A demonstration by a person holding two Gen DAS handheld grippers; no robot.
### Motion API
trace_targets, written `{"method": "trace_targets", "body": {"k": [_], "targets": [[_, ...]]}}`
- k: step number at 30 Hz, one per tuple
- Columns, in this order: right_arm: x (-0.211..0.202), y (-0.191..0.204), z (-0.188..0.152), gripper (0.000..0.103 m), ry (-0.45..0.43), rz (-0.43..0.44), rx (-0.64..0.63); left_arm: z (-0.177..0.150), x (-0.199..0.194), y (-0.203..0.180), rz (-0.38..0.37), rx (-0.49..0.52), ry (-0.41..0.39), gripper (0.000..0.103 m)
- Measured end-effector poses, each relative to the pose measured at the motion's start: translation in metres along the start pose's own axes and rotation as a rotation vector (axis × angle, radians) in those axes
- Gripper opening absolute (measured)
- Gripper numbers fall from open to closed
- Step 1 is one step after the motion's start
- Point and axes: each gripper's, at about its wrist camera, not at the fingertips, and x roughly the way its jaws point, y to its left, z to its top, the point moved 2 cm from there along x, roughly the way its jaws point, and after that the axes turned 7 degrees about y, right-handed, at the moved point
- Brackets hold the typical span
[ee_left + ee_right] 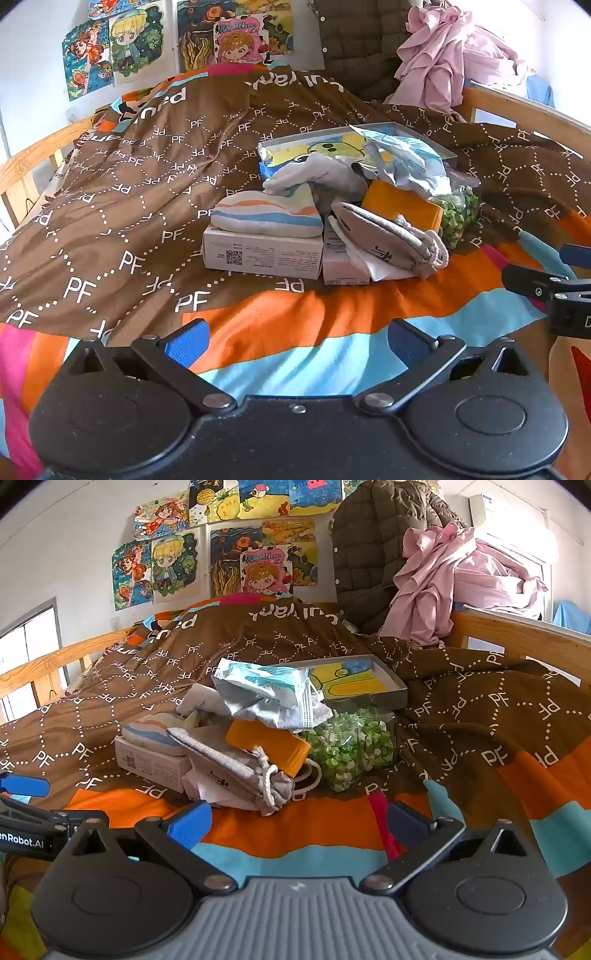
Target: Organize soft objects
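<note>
Left tongs: wide apart, empty, above the quilt.
Right tongs: wide apart, empty.
Pouch: in the pile mid-bed, leaning on boxes.
Striped cloth: atop a box.

- A white wall is covered with cartoon posters.
- A wooden bed rail is seen beside a bright window.
- The bed is spread with a brown patterned blanket.
</note>
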Motion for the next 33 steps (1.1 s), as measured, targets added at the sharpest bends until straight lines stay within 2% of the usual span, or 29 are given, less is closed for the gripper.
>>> {"method": "trace_targets", "body": {"k": [8, 12, 15, 33], "targets": [[-0.0004, 0.0002, 0.0001, 0.103, -0.002, -0.001, -0.001, 0.0000, 0.0004, 0.0000, -0.003, -0.002, 0.004, 0.102], [-0.0001, 0.0005, 0.0000, 0.103, -0.001, -0.002, -0.002, 0.0014, 0.0018, -0.0021, -0.051, -0.008, 0.052, 0.102], [-0.0003, 0.0005, -0.0001, 0.103, -0.001, -0.002, -0.001, -0.0009, 0.0075, -0.0004, -0.050, -0.018, 0.066, 0.102], [0.0001, 0.0004, 0.0002, 0.103, -0.001, 0.000, -0.003, -0.0010, 0.0076, -0.0010, -0.048, -0.036, 0.067, 0.102]]}}
